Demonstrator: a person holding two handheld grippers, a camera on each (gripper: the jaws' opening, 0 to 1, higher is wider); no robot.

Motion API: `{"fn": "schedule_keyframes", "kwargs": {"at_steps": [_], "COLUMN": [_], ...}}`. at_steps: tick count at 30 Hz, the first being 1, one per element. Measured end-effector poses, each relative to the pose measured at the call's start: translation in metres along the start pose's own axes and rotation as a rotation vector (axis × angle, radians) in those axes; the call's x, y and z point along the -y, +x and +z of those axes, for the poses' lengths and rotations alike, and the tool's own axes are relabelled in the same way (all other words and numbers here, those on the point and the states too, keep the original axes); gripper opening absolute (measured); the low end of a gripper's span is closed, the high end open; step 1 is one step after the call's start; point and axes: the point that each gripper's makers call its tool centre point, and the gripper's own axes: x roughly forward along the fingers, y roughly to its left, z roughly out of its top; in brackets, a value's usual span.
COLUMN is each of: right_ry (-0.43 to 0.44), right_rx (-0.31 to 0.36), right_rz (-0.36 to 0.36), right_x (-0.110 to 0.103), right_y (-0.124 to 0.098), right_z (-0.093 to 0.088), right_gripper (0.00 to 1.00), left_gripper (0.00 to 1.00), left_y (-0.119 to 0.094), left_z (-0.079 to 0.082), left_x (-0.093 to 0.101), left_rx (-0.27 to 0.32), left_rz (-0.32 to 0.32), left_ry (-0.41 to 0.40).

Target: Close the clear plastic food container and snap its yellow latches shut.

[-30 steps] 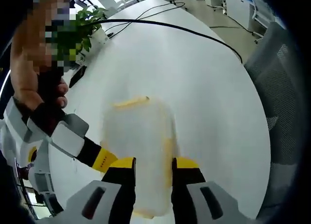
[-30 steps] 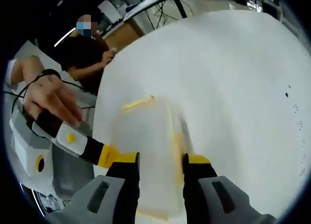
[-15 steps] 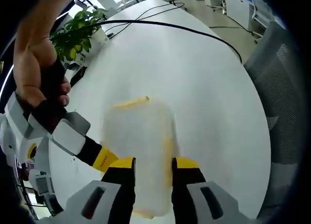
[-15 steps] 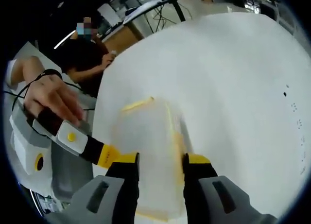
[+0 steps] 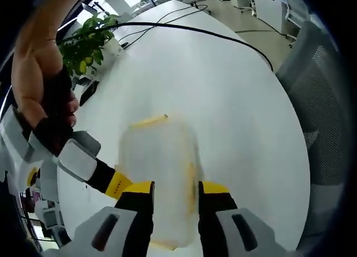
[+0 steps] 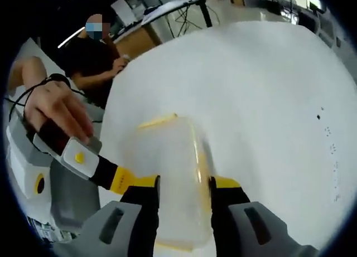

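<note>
The clear plastic container (image 5: 162,151) lies lengthwise ahead of my left gripper (image 5: 170,193), whose jaws are closed narrowly on its near end. A yellow latch (image 5: 148,121) crosses its far end and another (image 5: 191,179) runs along its right side. The right gripper's yellow-tipped finger (image 5: 118,182) comes in from the left and touches the container's near left side. In the right gripper view the same container (image 6: 167,151) sits between the jaws of my right gripper (image 6: 184,187), with yellow latches at the far end (image 6: 158,121) and right side (image 6: 201,156). The left gripper's finger (image 6: 120,179) meets it from the left.
The white table (image 5: 234,101) spreads beyond the container, crossed by a black cable (image 5: 212,34). A potted plant (image 5: 86,42) stands at its far left and a grey chair (image 5: 329,101) at the right. A seated person (image 6: 95,56) and a wooden desk (image 6: 145,39) lie past the table.
Both views have shifted slightly against the table and room. The container keeps its place between both pairs of jaws, and the jaw gaps are unchanged.
</note>
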Motion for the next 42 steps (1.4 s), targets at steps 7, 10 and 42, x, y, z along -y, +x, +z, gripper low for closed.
{"fn": "schedule_keyframes", "kwargs": {"at_steps": [7, 10, 42], "right_ry": [0.015, -0.005, 0.133], "right_rx": [0.181, 0.224, 0.554], "right_rz": [-0.093, -0.118, -0.415], "right_x": [0.000, -0.007, -0.059], "right_y": [-0.024, -0.035, -0.065], "right_z": [0.029, 0.032, -0.043], "right_gripper": [0.33, 0.33, 0.36], "left_gripper": [0.25, 0.25, 0.28], "left_y": [-0.014, -0.018, -0.036], "left_z": [0.006, 0.006, -0.028], "left_x": [0.000, -0.001, 0.003], "left_rx": [0.014, 0.022, 0.049], "left_rz": [0.042, 0.058, 0.206], "left_ry": [0.024, 0.002, -0.238]}}
